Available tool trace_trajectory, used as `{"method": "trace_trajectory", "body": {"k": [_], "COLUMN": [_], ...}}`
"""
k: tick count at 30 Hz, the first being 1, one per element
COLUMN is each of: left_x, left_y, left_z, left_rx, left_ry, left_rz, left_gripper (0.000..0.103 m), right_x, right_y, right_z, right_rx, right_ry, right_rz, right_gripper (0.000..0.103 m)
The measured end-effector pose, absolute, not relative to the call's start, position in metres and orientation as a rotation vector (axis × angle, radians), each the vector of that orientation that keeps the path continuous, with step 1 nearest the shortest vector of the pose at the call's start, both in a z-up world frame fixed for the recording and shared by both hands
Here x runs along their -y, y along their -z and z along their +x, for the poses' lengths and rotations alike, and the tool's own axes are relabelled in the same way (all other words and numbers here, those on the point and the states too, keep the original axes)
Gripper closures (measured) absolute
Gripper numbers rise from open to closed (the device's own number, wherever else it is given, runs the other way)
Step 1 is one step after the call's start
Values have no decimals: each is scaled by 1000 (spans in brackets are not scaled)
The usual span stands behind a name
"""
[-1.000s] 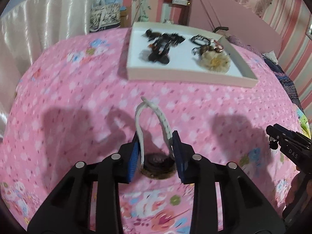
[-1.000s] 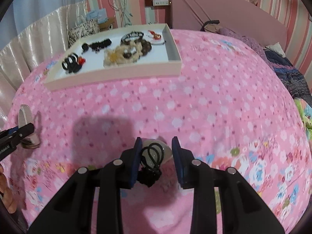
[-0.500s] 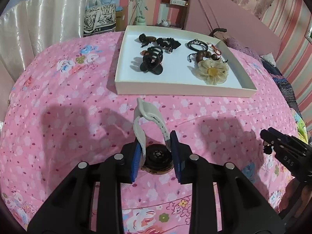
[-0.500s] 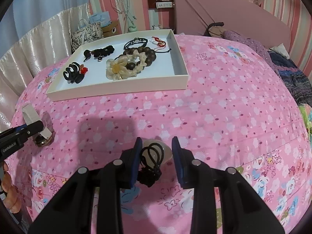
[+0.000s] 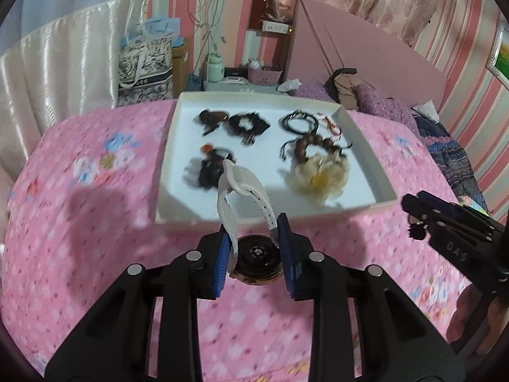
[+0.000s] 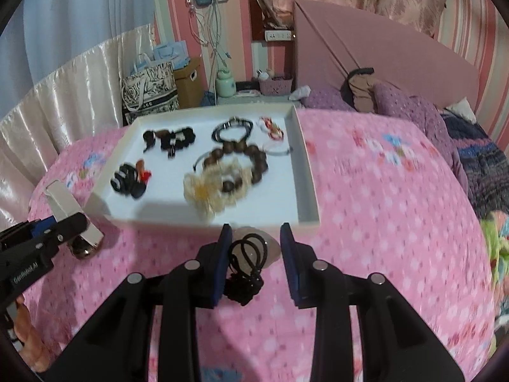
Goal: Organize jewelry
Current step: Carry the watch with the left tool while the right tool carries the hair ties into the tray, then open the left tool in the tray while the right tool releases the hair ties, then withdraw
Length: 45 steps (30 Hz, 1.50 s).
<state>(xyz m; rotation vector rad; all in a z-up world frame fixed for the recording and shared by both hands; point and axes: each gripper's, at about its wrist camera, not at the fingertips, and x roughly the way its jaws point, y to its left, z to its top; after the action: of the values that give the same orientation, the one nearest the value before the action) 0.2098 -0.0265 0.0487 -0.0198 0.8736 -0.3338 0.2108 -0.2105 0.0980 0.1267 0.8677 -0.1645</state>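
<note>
A watch with a white strap sits clamped between the blue pads of the left gripper, its round case back facing the camera and the strap looping up and forward over the near edge of the white tray. The jaws are closed on the watch case from both sides. In the right wrist view the same watch hangs beside the tray's near left corner, above the pink floral bedspread.

The right gripper carries a black cord piece, loops up and a knotted clump below, with a pale translucent shape behind it. The cord lies against the left pad, while a gap shows before the right pad, so whether the jaws truly pinch it is hard to judge; they look closed on it only loosely. This gripper hovers just before the tray's near wall.

Inside the tray, blurred by motion, lie a black claw clip, a black scrunchie, a dark brown hair piece, black cord bracelets, a brown bead bracelet and a cream flower ornament. The tray rests on the bed, with purple pillows and a pink headboard beyond it.
</note>
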Motion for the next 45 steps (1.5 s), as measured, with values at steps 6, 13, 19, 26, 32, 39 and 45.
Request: {"method": "trace_trajectory", "body": {"k": [6, 13, 19, 26, 32, 39, 45], "left_x": [54, 74, 76, 74, 76, 71, 69], "left_y": [-45, -22, -4, 5, 6, 6, 8], "left_z": [239, 256, 272, 281, 278, 270, 264], "left_rx": [-866, -870, -871, -856, -825, -813, -812], "left_ry": [350, 334, 276, 231, 218, 214, 208], "left_rz": [-8, 40, 69, 80, 92, 77, 74], "left_gripper": [76, 76, 76, 76, 74, 72, 70], "right_x": [215, 222, 228, 228, 230, 228, 227], "right_y": [-88, -73, -50, -38, -26, -18, -13], "right_z": [240, 256, 267, 276, 279, 282, 283], "right_rx": [-869, -869, -885, -871, -883, -899, -915], "right_ry": [159, 172, 183, 190, 175, 172, 171], "right_rz": [133, 129, 134, 119, 154, 144, 126], "right_gripper": [72, 72, 72, 72, 72, 71, 71]}}
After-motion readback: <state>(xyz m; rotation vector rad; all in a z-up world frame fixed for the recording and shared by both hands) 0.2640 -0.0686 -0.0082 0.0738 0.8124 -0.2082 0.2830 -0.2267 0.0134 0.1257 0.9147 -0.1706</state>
